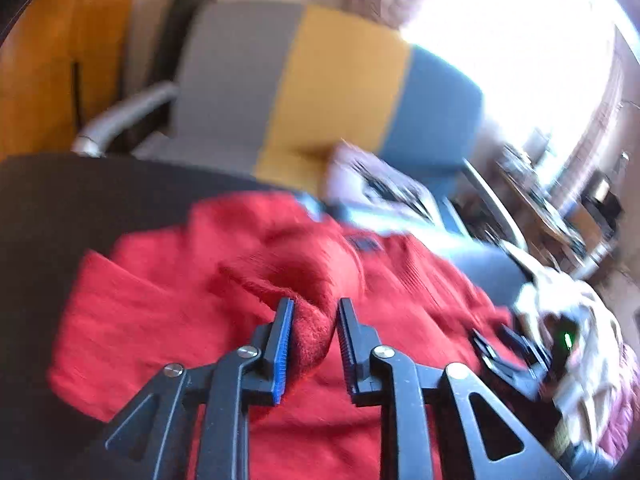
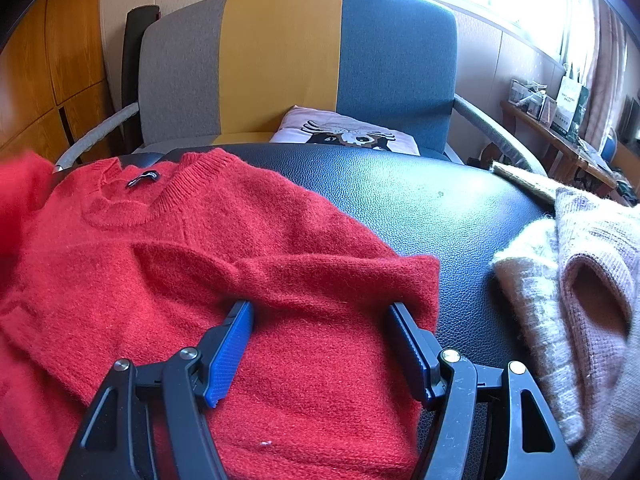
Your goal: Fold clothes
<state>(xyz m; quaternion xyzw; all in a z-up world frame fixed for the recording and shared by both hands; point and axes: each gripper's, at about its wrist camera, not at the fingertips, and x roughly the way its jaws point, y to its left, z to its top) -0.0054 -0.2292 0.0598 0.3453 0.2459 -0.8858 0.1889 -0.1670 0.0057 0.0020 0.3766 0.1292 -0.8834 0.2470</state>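
Left hand-held gripper (image 1: 313,312) pinching red sweater (image 2: 224,248) fold, right hand-held gripper (image 2: 320,310) spread above it

A black, leather-textured surface (image 2: 420,208) carries the clothes. A red knitted sweater (image 2: 224,264) is spread flat on its left and near part, with the neckline turned toward the far edge and one sleeve folded across the body. At the right side, a pile of cream and pinkish knitwear (image 2: 576,304) is laid directly on the surface, well apart from the sweater's right edge. A strip of bare black surface is seen between the two, and more of it along the far edge.
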